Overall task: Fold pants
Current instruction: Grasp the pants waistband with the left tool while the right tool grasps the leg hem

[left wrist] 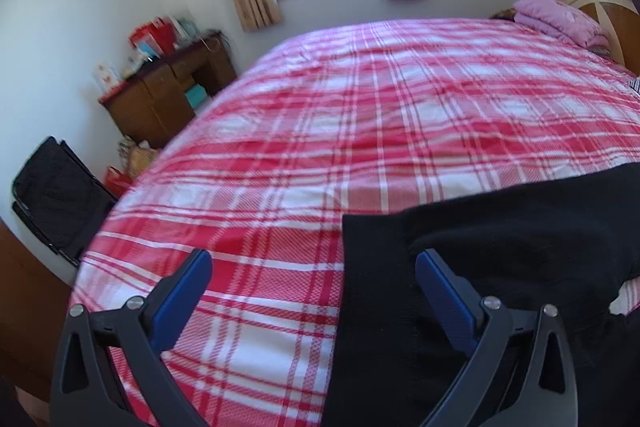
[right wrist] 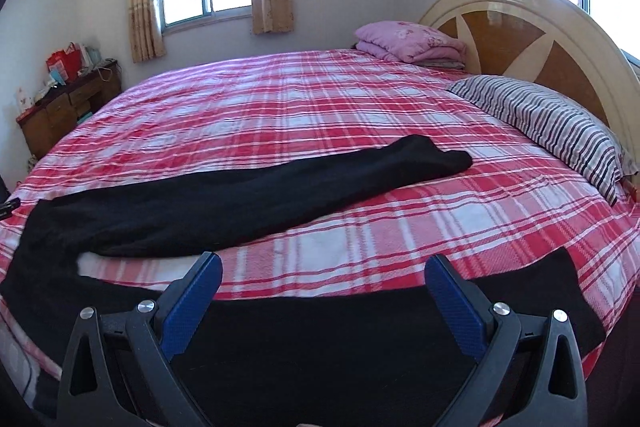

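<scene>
Pants (right wrist: 248, 195) spread on plaid bed (right wrist: 320, 99), beneath both grippers' wide-open, empty jaws, left gripper (left wrist: 314, 279), right gripper (right wrist: 324, 283).

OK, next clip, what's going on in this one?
A person holds a two-finger gripper in each hand over a bed with a red plaid sheet. Black pants lie spread on it, one leg stretched toward the striped pillow, the other along the near edge. The left gripper and right gripper are both open and hold nothing; the left sits by the pants' edge, the right over the near leg. No fold looks made yet.
</scene>
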`<state>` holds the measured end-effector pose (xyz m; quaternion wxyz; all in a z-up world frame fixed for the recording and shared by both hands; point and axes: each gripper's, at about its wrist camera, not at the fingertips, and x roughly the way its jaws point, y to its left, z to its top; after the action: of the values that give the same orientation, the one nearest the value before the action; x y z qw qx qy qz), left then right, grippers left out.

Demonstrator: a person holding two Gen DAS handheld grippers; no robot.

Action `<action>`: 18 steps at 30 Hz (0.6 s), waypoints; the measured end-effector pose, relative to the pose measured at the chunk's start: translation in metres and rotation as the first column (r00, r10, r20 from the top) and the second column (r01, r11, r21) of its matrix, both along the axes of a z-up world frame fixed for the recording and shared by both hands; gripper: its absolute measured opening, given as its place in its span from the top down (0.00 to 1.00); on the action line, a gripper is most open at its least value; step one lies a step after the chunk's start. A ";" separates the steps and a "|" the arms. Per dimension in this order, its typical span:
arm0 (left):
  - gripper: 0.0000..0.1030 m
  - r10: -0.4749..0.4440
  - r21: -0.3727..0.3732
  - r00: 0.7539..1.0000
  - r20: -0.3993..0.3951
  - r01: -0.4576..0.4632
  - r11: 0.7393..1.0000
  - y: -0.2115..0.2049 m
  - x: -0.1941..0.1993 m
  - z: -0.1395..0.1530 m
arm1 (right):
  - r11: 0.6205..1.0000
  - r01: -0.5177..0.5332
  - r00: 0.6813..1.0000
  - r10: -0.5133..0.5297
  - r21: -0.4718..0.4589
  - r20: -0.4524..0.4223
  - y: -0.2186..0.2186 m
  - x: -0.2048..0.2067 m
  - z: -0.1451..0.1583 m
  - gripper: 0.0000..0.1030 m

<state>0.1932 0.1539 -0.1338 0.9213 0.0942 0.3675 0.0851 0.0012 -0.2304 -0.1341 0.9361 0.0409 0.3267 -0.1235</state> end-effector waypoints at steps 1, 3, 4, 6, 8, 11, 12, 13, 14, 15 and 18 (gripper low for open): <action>0.06 -0.004 -0.016 1.000 -0.014 0.004 1.000 0.002 0.005 -0.005 | 1.000 0.012 1.000 -0.012 0.002 -0.007 -0.008 0.004 0.000 0.01; 0.16 -0.017 -0.087 0.999 -0.047 0.013 0.996 0.007 0.018 -0.016 | 1.000 0.027 0.999 -0.027 0.006 -0.020 -0.025 0.012 0.002 0.01; 0.17 -0.018 -0.122 0.998 -0.063 0.010 0.992 0.010 0.024 -0.021 | 0.999 0.035 0.999 -0.035 0.003 -0.027 -0.034 0.016 0.004 0.01; 0.29 -0.011 -0.184 0.996 -0.091 -0.006 0.983 0.015 0.036 -0.029 | 0.998 0.054 0.998 -0.055 -0.010 -0.035 -0.049 0.024 0.009 0.04; 0.32 -0.027 -0.209 0.993 -0.117 0.002 0.978 0.016 0.048 -0.033 | 0.998 0.058 0.997 -0.058 -0.010 -0.047 -0.065 0.034 0.012 0.11; 0.37 -0.039 -0.197 0.990 -0.137 0.011 0.980 0.013 0.062 -0.037 | 0.997 0.064 0.995 -0.061 0.033 -0.078 -0.094 0.054 0.016 0.22; 0.43 -0.050 -0.192 0.987 -0.150 0.020 0.981 0.012 0.067 -0.039 | 0.996 0.067 0.994 -0.062 0.050 -0.085 -0.103 0.061 0.016 0.23; 0.48 -0.062 -0.198 0.985 -0.160 0.029 0.980 0.011 0.070 -0.041 | 0.995 0.076 0.993 -0.069 0.068 -0.093 -0.113 0.068 0.016 0.25; 0.59 -0.083 -0.212 0.982 -0.169 0.045 0.976 0.011 0.072 -0.042 | 0.993 0.084 0.992 -0.075 0.079 -0.105 -0.121 0.076 0.015 0.26; 0.63 -0.098 -0.232 0.978 -0.185 0.053 0.971 0.011 0.076 -0.045 | 0.993 0.089 0.989 -0.078 0.083 -0.123 -0.131 0.085 0.014 0.28; 0.64 -0.120 -0.308 0.976 -0.183 0.059 0.949 0.019 0.080 -0.048 | 0.994 0.094 0.980 -0.082 0.058 -0.182 -0.148 0.110 0.006 0.36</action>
<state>0.2734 0.1730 -0.1815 0.8863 -0.0224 0.4619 -0.0239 0.1109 -0.3783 -0.1276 0.8946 0.0752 0.4115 -0.1570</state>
